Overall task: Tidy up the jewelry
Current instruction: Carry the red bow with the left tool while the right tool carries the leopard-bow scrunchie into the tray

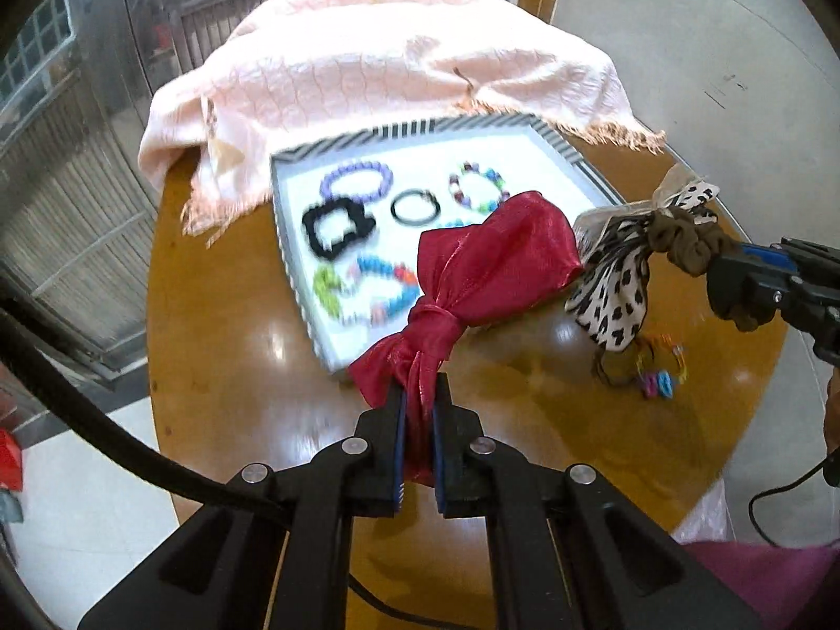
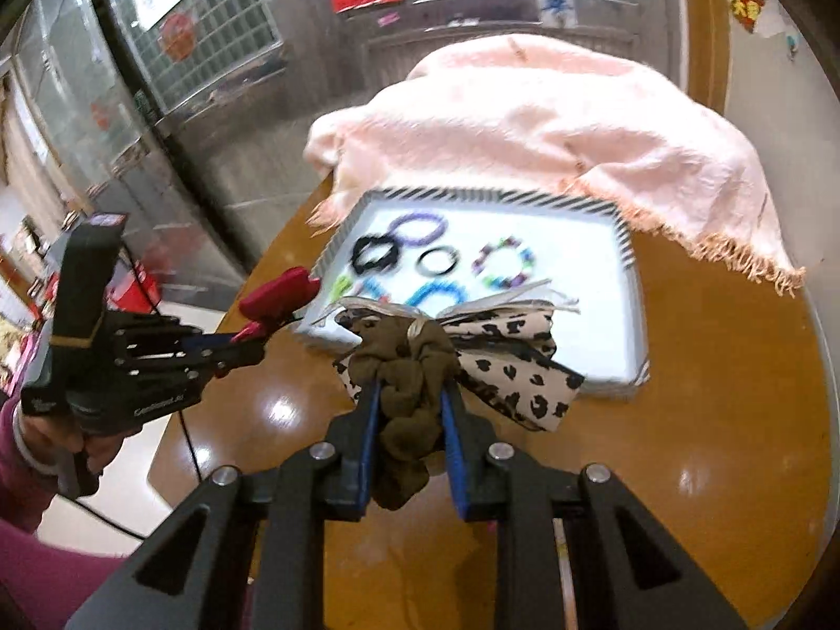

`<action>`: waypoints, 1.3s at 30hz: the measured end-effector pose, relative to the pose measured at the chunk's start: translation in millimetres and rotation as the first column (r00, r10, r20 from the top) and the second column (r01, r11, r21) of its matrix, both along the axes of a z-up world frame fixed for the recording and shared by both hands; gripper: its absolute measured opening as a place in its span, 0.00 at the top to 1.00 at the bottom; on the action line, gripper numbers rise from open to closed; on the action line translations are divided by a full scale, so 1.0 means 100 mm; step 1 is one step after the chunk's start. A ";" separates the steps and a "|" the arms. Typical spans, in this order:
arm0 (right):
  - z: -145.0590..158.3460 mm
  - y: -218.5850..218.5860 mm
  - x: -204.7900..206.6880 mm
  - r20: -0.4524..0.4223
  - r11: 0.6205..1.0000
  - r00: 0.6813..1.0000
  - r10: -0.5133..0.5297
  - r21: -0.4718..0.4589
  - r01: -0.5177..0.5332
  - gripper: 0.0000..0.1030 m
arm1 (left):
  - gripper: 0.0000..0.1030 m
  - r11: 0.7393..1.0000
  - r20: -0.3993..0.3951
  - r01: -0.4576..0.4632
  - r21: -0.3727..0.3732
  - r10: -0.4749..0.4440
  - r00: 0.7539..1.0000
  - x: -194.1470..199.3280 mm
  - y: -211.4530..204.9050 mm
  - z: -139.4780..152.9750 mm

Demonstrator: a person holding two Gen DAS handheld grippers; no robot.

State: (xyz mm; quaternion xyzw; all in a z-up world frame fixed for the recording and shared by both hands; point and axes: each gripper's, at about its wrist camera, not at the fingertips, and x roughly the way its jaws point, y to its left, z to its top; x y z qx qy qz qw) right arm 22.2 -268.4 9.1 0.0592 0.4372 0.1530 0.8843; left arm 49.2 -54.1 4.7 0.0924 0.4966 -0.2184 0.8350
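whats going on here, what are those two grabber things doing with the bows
A person is sorting hair accessories and bracelets on a round wooden table, using a handheld gripper in each hand. The left gripper has its jaws shut on a red bow, held above the table. The right gripper is clamped on the brown scrunchie of a leopard-print bow, also lifted. Behind them a striped tray already holds several bracelets and hair ties. A few small colourful clips lie on the table beside the tray.
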 end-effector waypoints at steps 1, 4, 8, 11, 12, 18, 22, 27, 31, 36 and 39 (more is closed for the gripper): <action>0.00 -0.04 0.09 0.009 1.000 1.000 -0.018 -0.015 0.018 0.78 | 0.99 1.000 0.006 -0.003 0.004 0.003 1.000 0.05 -0.03 0.01; -0.04 -0.16 0.32 0.016 0.997 0.998 -0.062 -0.034 0.063 0.78 | 0.99 1.000 0.027 -0.005 0.020 0.004 1.000 0.24 -0.19 0.03; -0.15 -0.32 0.59 0.001 0.995 0.995 -0.102 -0.010 0.102 0.78 | 0.99 0.998 0.050 -0.006 0.066 0.003 0.999 0.51 -0.45 0.00; -0.24 -0.39 0.75 -0.011 0.993 0.993 -0.116 0.001 0.116 0.78 | 0.99 0.995 0.057 -0.011 0.103 0.005 0.998 0.72 -0.62 -0.03; -0.28 -0.41 0.79 -0.017 0.993 0.993 -0.120 0.003 0.120 0.78 | 0.99 0.994 0.059 -0.014 0.112 0.007 0.998 0.80 -0.67 -0.05; -0.62 -0.57 1.02 -0.084 0.986 0.984 -0.155 0.044 0.159 0.78 | 0.99 0.988 0.048 -0.019 0.155 0.011 0.999 1.14 -0.92 -0.17; -0.86 -0.64 1.14 -0.138 0.984 0.977 -0.166 0.049 0.174 0.78 | 0.99 0.982 0.035 -0.005 0.187 -0.002 0.999 1.29 -1.10 -0.32; -1.12 -0.65 1.22 -0.205 0.987 0.968 -0.147 0.031 0.157 0.78 | 0.99 0.979 0.003 -0.001 0.202 0.001 1.000 1.42 -1.25 -0.53; -1.21 -0.64 1.26 -0.231 0.990 0.963 -0.136 0.010 0.142 0.78 | 0.98 0.977 -0.020 -0.002 0.215 0.006 1.000 1.52 -1.31 -0.66; -1.26 -0.65 1.27 -0.256 0.992 0.959 -0.123 -0.012 0.124 0.71 | 0.98 0.975 -0.037 -0.017 0.223 0.026 0.999 1.59 -1.34 -0.76; -1.24 -0.69 1.27 -0.254 0.992 0.959 -0.125 -0.005 0.128 0.65 | 0.97 0.972 -0.040 -0.028 0.232 0.039 0.998 1.61 -1.35 -0.80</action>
